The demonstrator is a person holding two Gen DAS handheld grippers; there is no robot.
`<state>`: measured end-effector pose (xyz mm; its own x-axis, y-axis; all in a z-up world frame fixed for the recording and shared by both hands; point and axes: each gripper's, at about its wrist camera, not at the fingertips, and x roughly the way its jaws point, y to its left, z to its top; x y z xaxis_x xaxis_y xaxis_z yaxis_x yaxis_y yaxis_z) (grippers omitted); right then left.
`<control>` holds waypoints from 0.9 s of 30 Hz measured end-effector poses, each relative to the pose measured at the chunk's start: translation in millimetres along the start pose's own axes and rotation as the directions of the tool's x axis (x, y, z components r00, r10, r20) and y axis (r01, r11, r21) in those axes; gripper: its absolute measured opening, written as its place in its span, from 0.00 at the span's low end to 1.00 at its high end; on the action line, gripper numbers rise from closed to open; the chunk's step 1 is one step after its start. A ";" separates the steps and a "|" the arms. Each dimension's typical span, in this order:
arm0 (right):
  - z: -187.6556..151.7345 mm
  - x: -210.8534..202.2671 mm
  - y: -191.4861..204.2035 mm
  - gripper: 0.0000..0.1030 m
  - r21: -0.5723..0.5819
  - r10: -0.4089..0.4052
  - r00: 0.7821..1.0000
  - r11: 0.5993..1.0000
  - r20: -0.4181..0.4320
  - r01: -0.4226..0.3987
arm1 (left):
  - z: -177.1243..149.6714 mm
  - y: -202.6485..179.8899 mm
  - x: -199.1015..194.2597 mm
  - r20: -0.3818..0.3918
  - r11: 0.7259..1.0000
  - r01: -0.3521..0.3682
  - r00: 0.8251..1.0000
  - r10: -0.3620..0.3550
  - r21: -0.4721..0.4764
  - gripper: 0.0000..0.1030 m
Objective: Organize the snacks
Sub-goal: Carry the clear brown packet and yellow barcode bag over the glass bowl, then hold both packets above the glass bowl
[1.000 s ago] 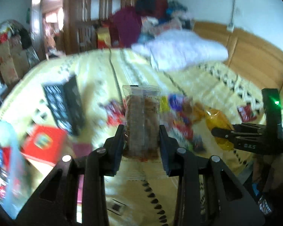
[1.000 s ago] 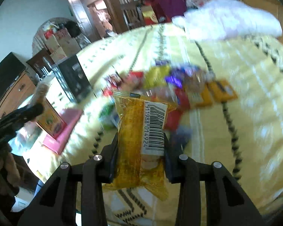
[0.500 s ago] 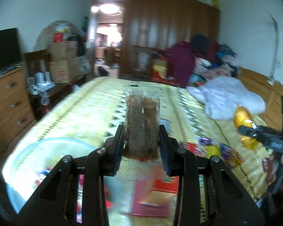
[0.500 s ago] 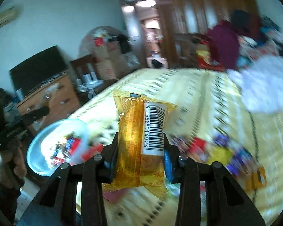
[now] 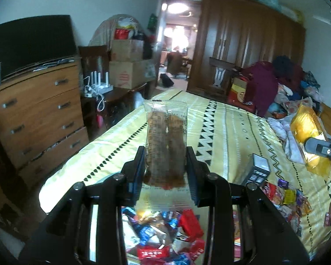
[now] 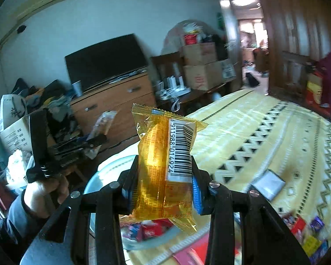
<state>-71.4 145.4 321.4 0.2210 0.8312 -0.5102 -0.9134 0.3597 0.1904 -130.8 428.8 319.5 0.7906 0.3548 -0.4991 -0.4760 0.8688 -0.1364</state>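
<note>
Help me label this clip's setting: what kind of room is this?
Most likely a lived-in bedroom: a bed with a yellow patterned cover, a tall wooden wardrobe, and a chest of drawers carrying a flat screen.

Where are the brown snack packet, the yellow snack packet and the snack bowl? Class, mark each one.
brown snack packet (image 5: 165, 145), left wrist view, middle of the clear wrapper.
yellow snack packet (image 6: 156, 165), right wrist view, yellow face beside the barcode.
snack bowl (image 6: 103, 172), right wrist view, pale rim left of the gripper.
</note>
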 end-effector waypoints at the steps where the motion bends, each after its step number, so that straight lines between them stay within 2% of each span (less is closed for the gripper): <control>1: 5.0 12.9 3.9 0.40 0.005 0.017 1.000 1.000 -0.011 -0.016 | 0.3 2.2 4.9 -0.009 1.000 -0.007 1.000 0.007 0.000 0.34; 5: 12.4 46.2 13.2 0.40 0.033 0.071 0.997 0.997 -0.039 -0.070 | -3.8 13.1 18.4 -0.048 0.999 -0.032 0.998 0.032 0.002 0.34; 10: 7.6 76.8 20.7 0.40 0.035 0.086 0.994 0.996 -0.073 -0.084 | -8.2 21.4 32.7 -0.071 0.999 -0.035 0.997 0.035 -0.009 0.34; 27: -2.6 86.1 13.6 0.40 0.054 0.070 0.993 0.996 -0.095 -0.065 | -5.5 33.9 37.6 -0.081 0.999 -0.034 0.996 0.033 -0.008 0.34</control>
<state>-65.7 220.7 277.9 0.1227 0.8104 -0.5729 -0.9061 0.3270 0.2684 -119.4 469.6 291.4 0.7405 0.3545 -0.5710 -0.5060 0.8532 -0.1264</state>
